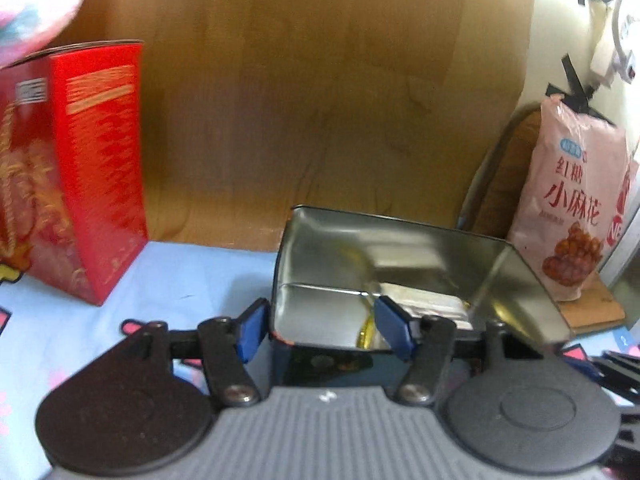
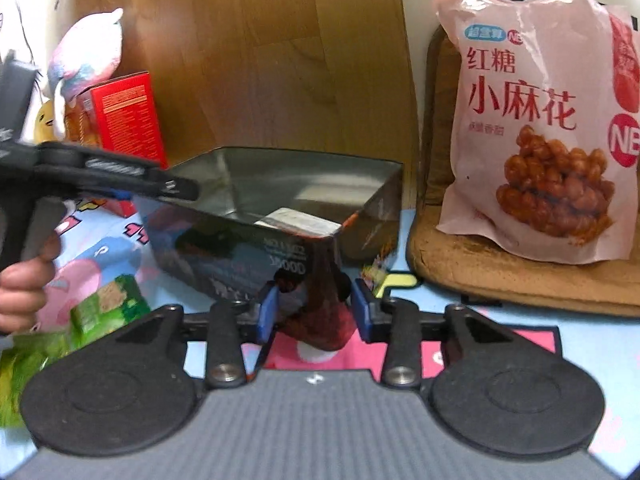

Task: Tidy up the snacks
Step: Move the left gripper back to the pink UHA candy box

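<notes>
An open dark metal tin with a shiny inside stands on the cartoon-print cloth. It holds a white packet and something gold. My left gripper is open, its two blue pads astride the tin's near left corner wall. My right gripper is shut on a dark red snack packet, held low just in front of the tin's near corner. A pink bag of twisted dough snacks leans upright on a brown cushion. A red snack box stands left.
A green snack packet lies on the cloth at the left of the right wrist view, beside the person's hand. A wooden board stands behind the tin. A plush toy sits behind the red box. The brown cushion lies right.
</notes>
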